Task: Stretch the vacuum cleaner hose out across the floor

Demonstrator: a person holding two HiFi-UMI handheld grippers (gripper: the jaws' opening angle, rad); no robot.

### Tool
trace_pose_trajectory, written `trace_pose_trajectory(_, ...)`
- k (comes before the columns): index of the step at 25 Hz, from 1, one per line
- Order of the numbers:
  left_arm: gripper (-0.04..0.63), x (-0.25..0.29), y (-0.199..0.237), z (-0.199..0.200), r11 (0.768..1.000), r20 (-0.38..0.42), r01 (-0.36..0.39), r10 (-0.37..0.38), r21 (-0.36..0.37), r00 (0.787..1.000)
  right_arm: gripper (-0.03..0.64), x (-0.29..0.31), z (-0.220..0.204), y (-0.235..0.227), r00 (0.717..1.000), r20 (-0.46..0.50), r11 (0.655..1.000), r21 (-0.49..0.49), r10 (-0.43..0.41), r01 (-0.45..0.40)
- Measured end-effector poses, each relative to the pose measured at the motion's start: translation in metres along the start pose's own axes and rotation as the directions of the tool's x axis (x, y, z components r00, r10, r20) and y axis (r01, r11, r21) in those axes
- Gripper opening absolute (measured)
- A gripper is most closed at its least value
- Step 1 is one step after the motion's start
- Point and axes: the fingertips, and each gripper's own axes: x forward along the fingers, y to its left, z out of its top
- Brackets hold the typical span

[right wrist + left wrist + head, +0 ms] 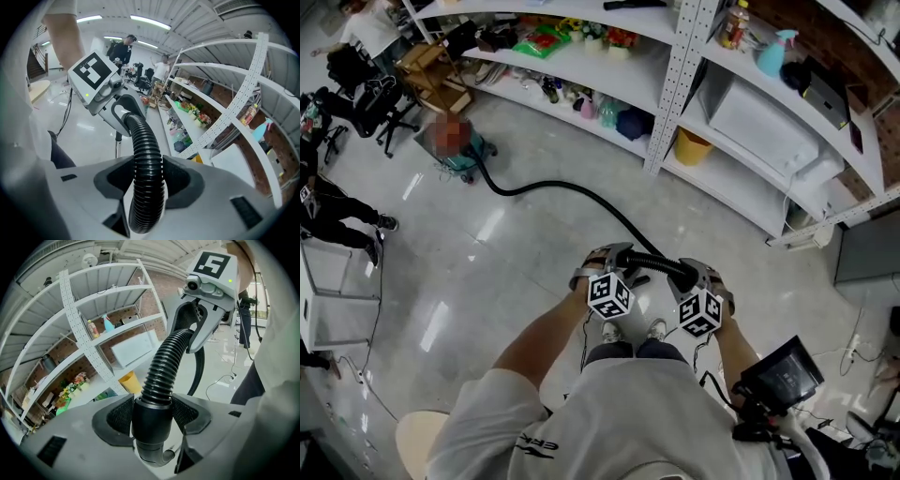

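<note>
Black ribbed plastic is what both claws have hold of: the vacuum cleaner hose (581, 197) lies in a long curve across the glossy pale floor (487, 272). It runs from what looks like the teal cleaner body (461, 157) near the far shelving, though that end is too small and unclear for us to be sure of the joint. From there it sweeps toward us and lifts off the floor just in front of our feet.

In the left gripper view we see the left gripper (152, 417) closed on the hose's smooth black end cuff (151, 420). Its jaws stand fairly wide, with the mesh pads pressed against either side. From that cuff the ribbed part rises to the right gripper (147, 180), whose jaws are closed on the ribbed section, with the pads touching it on both sides.

In the head view the two grippers sit close together at waist height, left (609, 272) and right (698, 286), and the short span of hose bridges them. A white shelf rack (675, 75) with a yellow bin (692, 147) on its lowest shelf stands beyond.
</note>
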Motion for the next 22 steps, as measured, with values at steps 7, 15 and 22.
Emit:
trace_pose_trajectory(7, 0.239, 0.017, -0.056, 0.011, 0.999, -0.019, 0.042, -0.042, -0.033, 0.999, 0.179, -0.018, -0.050, 0.018, 0.999, -0.022, 0.999, 0.007, 0.038, -0.038)
trace_pose_trajectory(15, 0.239, 0.036, -0.114, 0.063, 0.999, -0.033, 0.028, -0.029, -0.036, 0.999, 0.179, -0.060, -0.120, 0.018, 0.998, -0.015, 0.998, 0.031, 0.057, -0.057)
trace_pose_trajectory(22, 0.239, 0.054, -0.156, 0.114, 1.000, -0.032, 0.016, -0.016, 0.012, 0.999, 0.179, -0.099, -0.178, 0.009, 0.999, 0.013, 0.997, 0.068, 0.038, -0.038)
